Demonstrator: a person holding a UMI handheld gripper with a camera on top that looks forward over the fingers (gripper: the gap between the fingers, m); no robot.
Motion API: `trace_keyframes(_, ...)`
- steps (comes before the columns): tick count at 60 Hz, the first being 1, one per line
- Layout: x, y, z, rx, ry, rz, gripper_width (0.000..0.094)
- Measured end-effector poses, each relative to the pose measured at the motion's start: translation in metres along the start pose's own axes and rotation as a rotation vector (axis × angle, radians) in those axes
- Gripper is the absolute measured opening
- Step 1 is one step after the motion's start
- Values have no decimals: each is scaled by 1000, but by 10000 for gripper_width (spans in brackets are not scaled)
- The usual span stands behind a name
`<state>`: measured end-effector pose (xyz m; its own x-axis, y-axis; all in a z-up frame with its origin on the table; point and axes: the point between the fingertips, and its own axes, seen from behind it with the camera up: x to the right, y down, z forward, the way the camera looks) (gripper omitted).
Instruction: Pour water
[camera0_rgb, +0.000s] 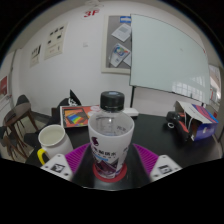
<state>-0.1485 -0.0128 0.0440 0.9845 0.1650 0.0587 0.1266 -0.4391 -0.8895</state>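
- A white mug (52, 141) with a yellow handle stands on the dark table (150, 130), just left of the bottle, mouth up; it is probably the vessel meant to take the water.
- The gripper (108, 172) has its fingers clamped on a clear plastic bottle (109, 135), the pink pads (140, 160) pressing its lower body from both sides.
- The bottle is upright with its black cap (112, 99) on, so pouring has not begun; I judge the cap must come off first.
- A coloured box (200, 115) sits well apart to the right, out of the way.
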Motion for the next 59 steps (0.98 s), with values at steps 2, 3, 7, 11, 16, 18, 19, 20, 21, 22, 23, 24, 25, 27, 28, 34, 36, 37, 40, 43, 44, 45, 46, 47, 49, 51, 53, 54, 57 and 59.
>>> trace_keyframes(2, 4, 2, -5, -21, 17, 5, 837)
trace_keyframes(3, 6, 2, -7, -28, 27, 10, 830)
trace_keyframes(7, 8, 0, -27, -37, 47, 15, 848)
trace_keyframes(11, 7, -6, -51, -43, 59, 8, 847)
trace_keyframes(16, 2, -20, -91, -25, 76, 13, 843)
trace_keyframes(18, -4, -22, -106, -29, 74, 12, 847)
trace_keyframes(19, -6, -24, -114, -30, 75, 11, 848)
trace_keyframes(20, -7, -25, -123, -30, 77, 12, 848)
trace_keyframes(21, -9, -26, -131, -30, 79, 13, 843)
trace_keyframes(22, -11, -27, -139, -31, 80, 15, 842)
trace_keyframes(23, -13, -29, -147, -31, 82, 17, 844)
trace_keyframes(24, -15, -29, -156, -32, 86, 17, 845)
trace_keyframes(25, -16, -30, -163, -31, 90, 18, 845)
trace_keyframes(27, -19, -32, -178, -30, 101, 21, 842)
trace_keyframes(28, -20, -32, -185, -29, 106, 19, 842)
trace_keyframes(34, -23, -30, -218, -34, 151, 0, 844)
trace_keyframes(36, -24, -27, -227, -42, 163, 0, 841)
trace_keyframes(37, -25, -26, -230, -44, 165, -1, 843)
trace_keyframes(40, -29, -23, -240, -48, 166, 0, 841)
trace_keyframes(43, -32, -18, -248, -56, 168, 5, 842)
trace_keyframes(44, -32, -17, -250, -60, 168, 7, 843)
trace_keyframes(45, -33, -16, -252, -62, 169, 10, 844)
trace_keyframes(46, -33, -15, -254, -62, 171, 12, 843)
trace_keyframes(47, -33, -14, -255, -61, 173, 15, 844)
trace_keyframes(49, -33, -13, -258, -61, 178, 15, 842)
trace_keyframes(51, -34, -12, -259, -62, 179, 14, 839)
trace_keyframes(53, -35, -12, -260, -62, 179, 21, 843)
trace_keyframes(54, -36, -13, -260, -60, 179, 22, 841)
trace_keyframes(57, -37, -15, -261, -53, 173, 24, 841)
trace_keyframes(59, -36, -17, -260, -51, 168, 30, 842)
